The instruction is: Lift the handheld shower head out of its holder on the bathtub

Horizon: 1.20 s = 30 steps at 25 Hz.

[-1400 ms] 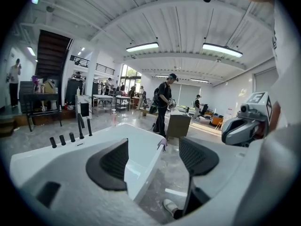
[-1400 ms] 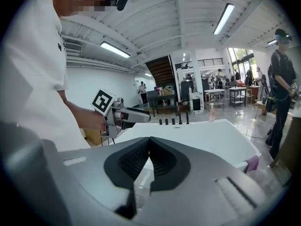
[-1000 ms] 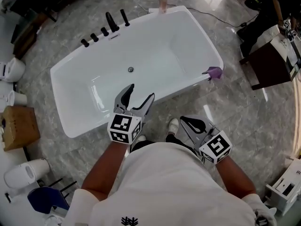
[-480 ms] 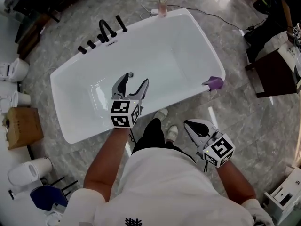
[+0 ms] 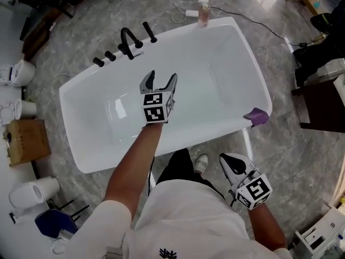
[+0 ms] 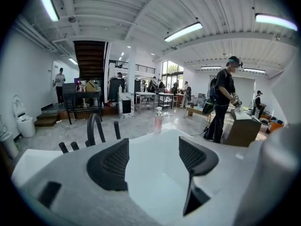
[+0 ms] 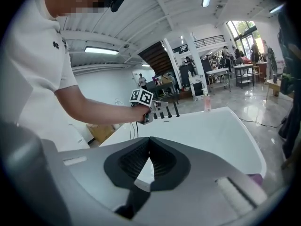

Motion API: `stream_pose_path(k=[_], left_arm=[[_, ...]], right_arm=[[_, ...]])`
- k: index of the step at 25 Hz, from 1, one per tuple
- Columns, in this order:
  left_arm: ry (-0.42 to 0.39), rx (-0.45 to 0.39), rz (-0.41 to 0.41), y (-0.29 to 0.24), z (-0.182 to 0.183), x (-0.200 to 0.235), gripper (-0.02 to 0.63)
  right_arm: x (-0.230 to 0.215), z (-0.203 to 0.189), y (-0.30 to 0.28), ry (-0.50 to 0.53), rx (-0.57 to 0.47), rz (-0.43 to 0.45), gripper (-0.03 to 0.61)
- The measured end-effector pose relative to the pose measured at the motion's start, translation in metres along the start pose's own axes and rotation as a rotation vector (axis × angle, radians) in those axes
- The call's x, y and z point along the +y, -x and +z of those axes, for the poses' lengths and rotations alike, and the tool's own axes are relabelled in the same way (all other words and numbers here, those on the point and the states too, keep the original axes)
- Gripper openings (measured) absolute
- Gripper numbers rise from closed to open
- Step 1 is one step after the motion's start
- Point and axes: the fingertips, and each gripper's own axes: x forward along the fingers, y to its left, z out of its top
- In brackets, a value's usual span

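The white bathtub carries black fittings on its far rim: an arched faucet, small knobs and the upright handheld shower head in its holder. My left gripper hovers open over the tub's inside, short of the fittings, with nothing between its jaws. In the left gripper view the faucet and shower head stand ahead, left of the open left gripper. My right gripper is shut and empty, low beside my body outside the tub. The right gripper looks at the tub.
A pink soap bottle stands on the tub's far corner, and a purple cloth hangs on the right rim. A cable lies on the floor behind. A cardboard box and toilets are left, a dark cabinet right.
My left gripper has moved forward, from the near rim to over the tub's middle, closer to the black fittings. The right gripper stayed low by my body.
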Motion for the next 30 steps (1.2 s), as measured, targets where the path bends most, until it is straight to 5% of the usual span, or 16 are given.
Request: stream_pose_path(k=[13, 19, 30], left_arm=[[0.028, 0.045, 0.149, -0.197, -0.004, 0.13, 0.334], [0.087, 0.066, 0.209, -0.256, -0.018, 0.179, 0.333], [0.067, 0.104, 0.283, -0.337, -0.028, 0.245, 0.325]], right_arm=[[-0.064, 0.018, -0.09, -0.059, 0.094, -0.049, 0.014], [-0.082, 0.008, -0.115, -0.121, 0.133, -0.06, 0.014], [-0.106, -0.007, -0.147, -0.192, 0.17, -0.086, 0.014]])
